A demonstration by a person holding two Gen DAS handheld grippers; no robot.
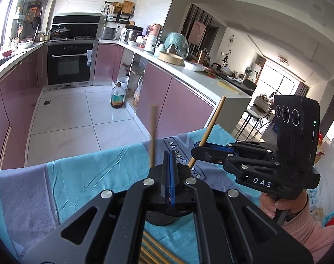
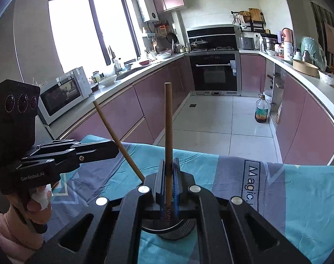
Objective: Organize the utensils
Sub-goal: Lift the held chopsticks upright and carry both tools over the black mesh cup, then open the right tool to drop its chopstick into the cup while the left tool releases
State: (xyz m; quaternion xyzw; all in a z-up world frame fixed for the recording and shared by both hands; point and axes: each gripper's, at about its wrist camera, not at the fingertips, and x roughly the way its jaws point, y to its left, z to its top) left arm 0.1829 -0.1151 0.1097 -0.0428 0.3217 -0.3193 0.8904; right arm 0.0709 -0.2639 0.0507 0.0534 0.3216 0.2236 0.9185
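My right gripper (image 2: 169,161) is shut on an upright wooden chopstick (image 2: 168,121); its lower end reaches down to a black mesh holder (image 2: 169,233) on the cloth. From the left wrist view the right gripper (image 1: 196,148) clamps that chopstick (image 1: 213,121) at a slant. My left gripper (image 1: 169,154) has its blue pads pressed together with nothing between them. A second, blurred chopstick (image 1: 153,136) stands just left of its fingers, lower end hidden. In the right wrist view this chopstick (image 2: 114,134) leans past the left gripper (image 2: 116,148) tip. The holder (image 1: 160,219) sits under the left gripper.
A blue and grey cloth (image 2: 299,209) covers the table. Several more chopsticks (image 1: 154,250) lie on it near the front edge. Beyond the table are a tiled floor, pink cabinets, an oil bottle (image 2: 261,112), an oven (image 2: 214,71) and a microwave (image 2: 63,92).
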